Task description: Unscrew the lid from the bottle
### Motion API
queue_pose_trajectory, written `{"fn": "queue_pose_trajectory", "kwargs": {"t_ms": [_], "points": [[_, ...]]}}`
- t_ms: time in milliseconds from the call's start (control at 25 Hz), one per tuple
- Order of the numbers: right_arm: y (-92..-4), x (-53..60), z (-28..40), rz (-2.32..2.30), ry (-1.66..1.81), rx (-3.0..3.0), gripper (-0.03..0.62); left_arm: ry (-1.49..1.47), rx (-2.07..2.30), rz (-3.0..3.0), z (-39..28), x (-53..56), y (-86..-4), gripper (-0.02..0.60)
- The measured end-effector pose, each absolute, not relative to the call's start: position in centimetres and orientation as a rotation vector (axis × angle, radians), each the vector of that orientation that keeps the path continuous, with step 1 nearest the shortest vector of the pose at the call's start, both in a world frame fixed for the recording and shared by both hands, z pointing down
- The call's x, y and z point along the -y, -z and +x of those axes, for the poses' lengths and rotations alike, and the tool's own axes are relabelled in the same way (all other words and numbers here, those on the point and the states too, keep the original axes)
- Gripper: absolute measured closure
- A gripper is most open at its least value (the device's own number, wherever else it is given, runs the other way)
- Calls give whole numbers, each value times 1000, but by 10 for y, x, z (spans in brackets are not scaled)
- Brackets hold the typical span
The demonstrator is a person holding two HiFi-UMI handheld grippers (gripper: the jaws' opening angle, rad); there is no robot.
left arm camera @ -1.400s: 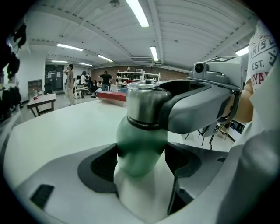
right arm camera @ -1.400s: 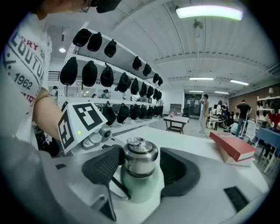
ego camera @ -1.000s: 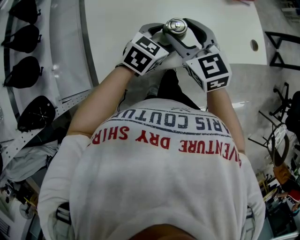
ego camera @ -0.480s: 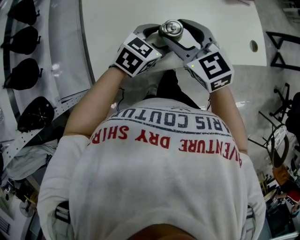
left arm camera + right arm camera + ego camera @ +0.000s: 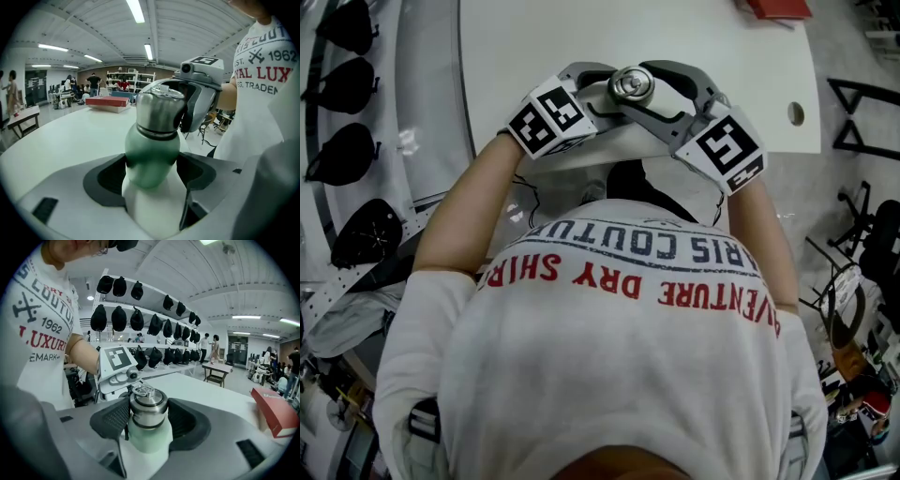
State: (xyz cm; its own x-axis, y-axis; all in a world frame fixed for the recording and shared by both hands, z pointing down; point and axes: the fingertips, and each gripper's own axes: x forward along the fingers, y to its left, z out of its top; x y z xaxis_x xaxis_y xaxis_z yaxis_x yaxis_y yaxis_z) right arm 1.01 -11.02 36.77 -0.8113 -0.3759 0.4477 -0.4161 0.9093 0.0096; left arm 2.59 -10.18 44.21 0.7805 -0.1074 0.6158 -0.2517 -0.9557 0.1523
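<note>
- The fingers [image 5: 105, 180] of the left gripper [image 5: 152, 176] are clamped on the body of the bottle [image 5: 152, 145], which is pale green above and white lower down.
- The fingers [image 5: 187, 423] of the right gripper [image 5: 149, 417] are closed on the steel lid [image 5: 148, 405], one dark pad on each side. The lid sits on the bottle's neck, with a small metal ring [image 5: 143, 391] on top.
- In the head view the two grippers meet at the bottle from either side, over the near edge of the white table [image 5: 581, 28]. Whether the bottle's base rests on the table cannot be told.
- The table is broad, with a round hole [image 5: 795, 114] near one corner and a flat red box [image 5: 274, 411] at its far side, well apart from the bottle.
- Beside the table, rows of black caps [image 5: 136, 319] are on display.
- The room is a large hall with strip lights [image 5: 136, 10] on a ribbed white ceiling, shelves [image 5: 129, 77], another table [image 5: 218, 369] and people [image 5: 93, 82] far back.
- The person's white T-shirt [image 5: 628, 356] bears red and dark print; "DRY", "COUTU" and "1962" can be read.
</note>
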Motion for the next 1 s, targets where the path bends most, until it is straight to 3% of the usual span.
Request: {"fn": "queue_pose_trajectory", "kwargs": {"t_ms": [440, 1000], "points": [[-367, 104, 8, 121, -37, 2634, 341, -1001, -4, 2787, 28, 99, -442, 229], [-359, 101, 4, -208, 41, 2688, 341, -934, 41, 2750, 27, 99, -439, 229]]}}
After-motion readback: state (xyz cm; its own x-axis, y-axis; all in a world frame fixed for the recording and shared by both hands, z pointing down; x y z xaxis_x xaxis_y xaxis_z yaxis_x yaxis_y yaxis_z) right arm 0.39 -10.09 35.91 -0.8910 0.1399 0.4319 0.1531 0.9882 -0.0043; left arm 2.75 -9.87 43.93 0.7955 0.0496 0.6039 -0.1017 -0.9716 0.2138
